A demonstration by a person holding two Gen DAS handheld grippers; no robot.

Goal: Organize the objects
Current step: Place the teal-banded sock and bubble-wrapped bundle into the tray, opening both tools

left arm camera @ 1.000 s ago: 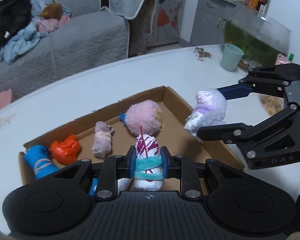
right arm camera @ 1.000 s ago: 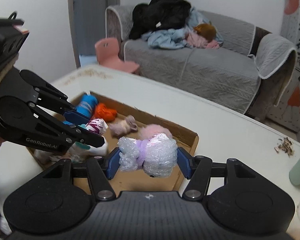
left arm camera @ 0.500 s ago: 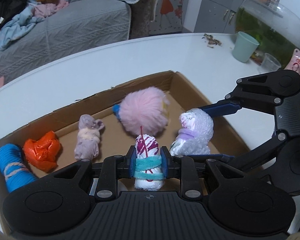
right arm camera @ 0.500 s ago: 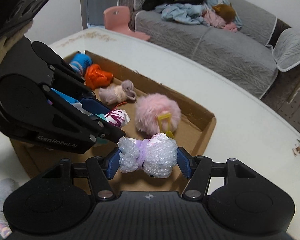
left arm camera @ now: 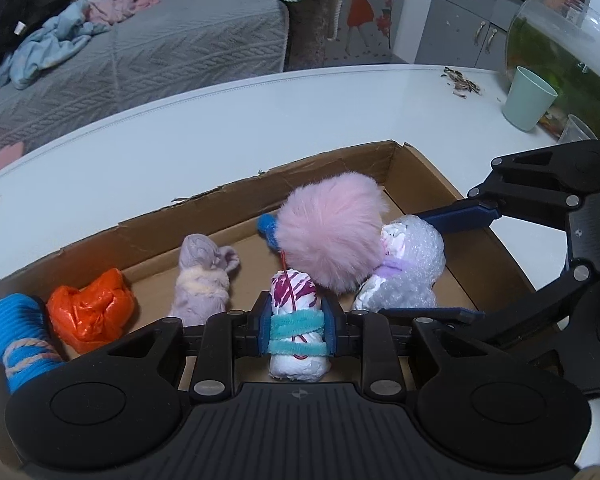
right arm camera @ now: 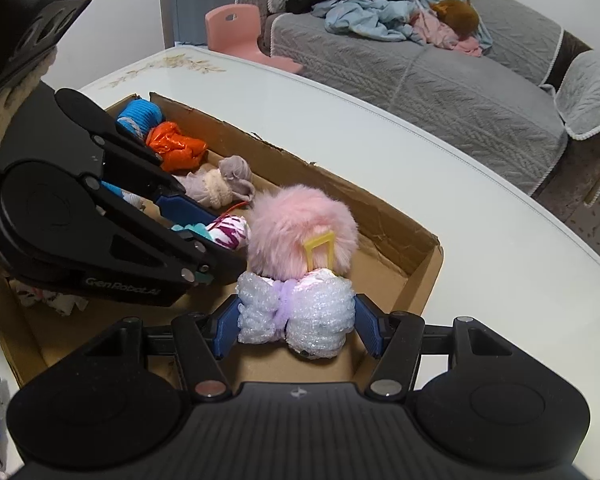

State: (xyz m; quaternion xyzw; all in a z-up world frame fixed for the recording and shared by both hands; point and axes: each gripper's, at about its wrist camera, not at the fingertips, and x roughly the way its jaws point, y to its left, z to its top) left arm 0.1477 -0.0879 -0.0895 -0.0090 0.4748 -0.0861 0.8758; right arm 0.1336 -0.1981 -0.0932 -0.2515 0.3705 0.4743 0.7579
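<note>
Left wrist: the left gripper (left arm camera: 296, 330) clamps a white roll (left arm camera: 296, 334) banded in teal, its long axis pointing away along the fingers, over the box (left arm camera: 416, 168). Right wrist: the right gripper (right arm camera: 296, 326) grips a bubble-wrap bundle (right arm camera: 300, 314) lying crosswise between its pads, just before the pink pompom (right arm camera: 300, 232)

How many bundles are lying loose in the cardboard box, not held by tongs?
4 in a row: blue roll at one end, orange bundle, mauve bundle, pink pompom. Others may be hidden behind the tongs.

Green cup (left arm camera: 529, 98), perhaps fish tank (left arm camera: 564, 52), grey sofa (right arm camera: 440, 76)
</note>
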